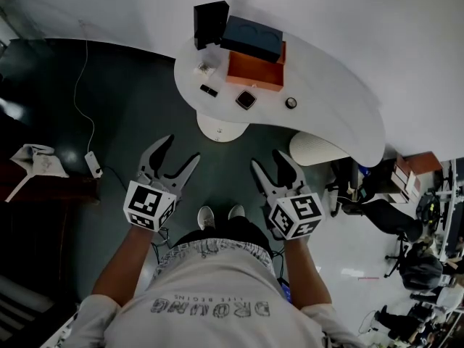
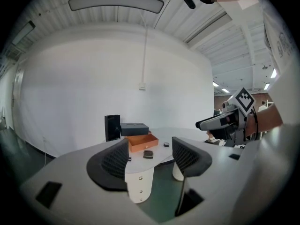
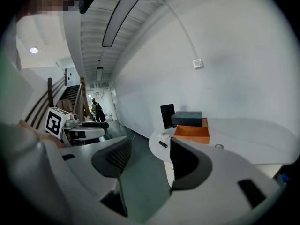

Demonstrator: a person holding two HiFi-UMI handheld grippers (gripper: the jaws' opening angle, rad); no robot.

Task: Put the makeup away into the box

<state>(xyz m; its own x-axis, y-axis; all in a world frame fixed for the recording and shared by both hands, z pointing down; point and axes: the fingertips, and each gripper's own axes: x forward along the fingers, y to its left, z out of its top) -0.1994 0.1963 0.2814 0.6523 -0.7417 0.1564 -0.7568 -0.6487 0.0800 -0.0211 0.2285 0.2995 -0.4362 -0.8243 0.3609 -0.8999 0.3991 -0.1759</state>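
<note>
An open orange box (image 1: 255, 71) stands on the white curved table (image 1: 341, 114), with a dark lid (image 1: 251, 37) resting across its back and a black upright case (image 1: 210, 22) beside it. In front of the box lie a square dark compact (image 1: 246, 98), a small round pot (image 1: 291, 103), a black tube (image 1: 209, 90) and a small white item (image 1: 204, 68). My left gripper (image 1: 181, 149) and right gripper (image 1: 267, 159) hang over the dark floor short of the table, both open and empty. The left gripper view shows the box (image 2: 142, 142) and compact (image 2: 148, 154) beyond the jaws.
The table stands on a white pedestal (image 1: 221, 127), with a second white base (image 1: 315, 149) to its right. A cable and plug block (image 1: 93, 164) lie on the floor at left. Office chairs (image 1: 377, 194) and boxes crowd the right side.
</note>
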